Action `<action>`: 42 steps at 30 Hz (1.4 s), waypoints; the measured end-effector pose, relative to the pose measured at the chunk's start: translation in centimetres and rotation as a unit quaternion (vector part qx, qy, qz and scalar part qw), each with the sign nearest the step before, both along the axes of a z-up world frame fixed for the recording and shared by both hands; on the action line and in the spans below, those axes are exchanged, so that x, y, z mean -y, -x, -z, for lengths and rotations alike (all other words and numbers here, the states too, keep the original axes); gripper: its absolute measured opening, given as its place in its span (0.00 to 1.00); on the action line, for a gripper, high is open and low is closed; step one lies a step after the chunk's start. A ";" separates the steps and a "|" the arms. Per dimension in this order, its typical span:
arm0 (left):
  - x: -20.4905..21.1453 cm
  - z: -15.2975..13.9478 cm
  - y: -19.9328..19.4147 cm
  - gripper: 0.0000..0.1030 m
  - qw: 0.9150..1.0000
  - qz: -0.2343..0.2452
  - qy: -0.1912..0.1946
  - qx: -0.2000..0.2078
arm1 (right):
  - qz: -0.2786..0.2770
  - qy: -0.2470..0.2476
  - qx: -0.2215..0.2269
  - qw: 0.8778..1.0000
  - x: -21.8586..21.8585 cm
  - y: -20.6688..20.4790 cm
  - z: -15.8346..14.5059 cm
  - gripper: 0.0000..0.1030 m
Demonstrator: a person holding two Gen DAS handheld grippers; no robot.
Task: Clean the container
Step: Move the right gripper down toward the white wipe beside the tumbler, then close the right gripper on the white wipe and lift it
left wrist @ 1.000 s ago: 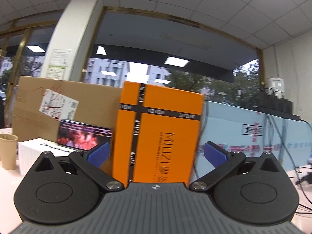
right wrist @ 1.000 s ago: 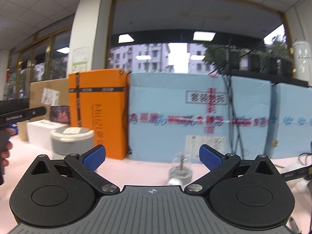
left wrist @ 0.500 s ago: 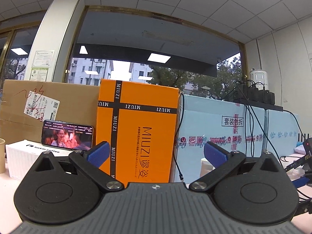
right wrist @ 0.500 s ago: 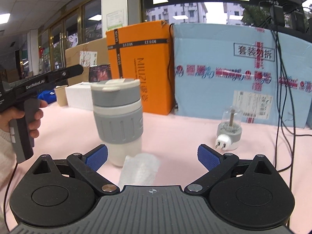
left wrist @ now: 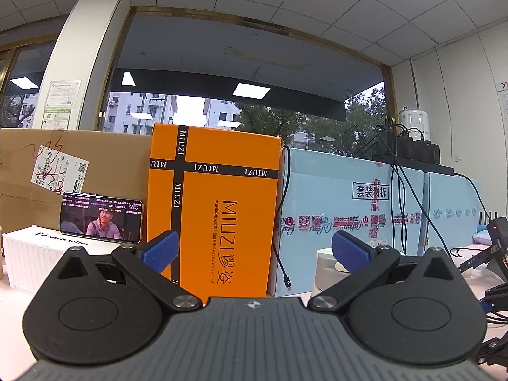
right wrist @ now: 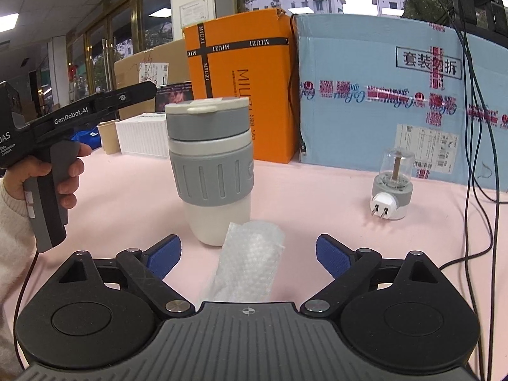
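A white travel cup with a grey sleeve and grey lid (right wrist: 211,171) stands upright on the pink table (right wrist: 317,197), ahead of my right gripper (right wrist: 248,254). That gripper is open and empty. A wad of white bubble-wrap-like material (right wrist: 250,263) lies on the table between its fingers, just in front of the cup. My left gripper (left wrist: 254,249) is open and empty, held level and facing the boxes. The cup's lid (left wrist: 327,258) peeks out behind its right finger. The left gripper's body and the hand holding it show in the right wrist view (right wrist: 47,146), left of the cup.
An orange MIUZI box (right wrist: 241,95), a light blue carton (right wrist: 397,95) and a brown carton (left wrist: 73,165) line the table's back. A phone (left wrist: 101,217) leans on a white box (left wrist: 35,254). A plug-in device with a clear dome (right wrist: 392,187), a paper cup (right wrist: 109,136) and hanging cables (right wrist: 476,127) are nearby.
My right gripper has tilted down and come nearer, so the cup and the wad now show close between its fingers. My left gripper has swung to the right. Both stayed open.
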State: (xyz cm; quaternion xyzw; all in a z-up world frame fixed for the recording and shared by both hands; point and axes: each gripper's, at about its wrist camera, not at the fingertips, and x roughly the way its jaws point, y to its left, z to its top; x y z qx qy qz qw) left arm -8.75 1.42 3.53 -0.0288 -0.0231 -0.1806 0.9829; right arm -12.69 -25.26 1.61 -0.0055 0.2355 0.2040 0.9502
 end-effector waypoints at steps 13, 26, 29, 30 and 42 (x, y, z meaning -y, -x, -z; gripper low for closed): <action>0.0 0.0 0.2 1.00 1.000 0.001 0.002 0.005 | -0.007 -0.007 -0.024 1.000 -0.4 -0.7 0.6 0.68; 0.0 -0.1 0.4 1.00 1.000 0.008 0.005 0.009 | 0.005 0.019 -0.072 0.997 -1.0 -2.1 2.2 0.37; -0.1 0.0 0.6 1.00 1.000 0.021 0.011 0.014 | 0.001 0.024 -0.081 0.996 -1.2 -2.2 2.7 0.26; 0.0 0.0 0.7 1.00 0.999 0.028 0.013 0.017 | -0.001 0.025 -0.084 0.996 -1.3 -2.1 2.9 0.24; 1.7 0.6 1.5 1.00 0.990 0.135 -0.023 0.021 | 0.027 -0.030 0.011 0.999 0.8 0.3 -0.5 0.09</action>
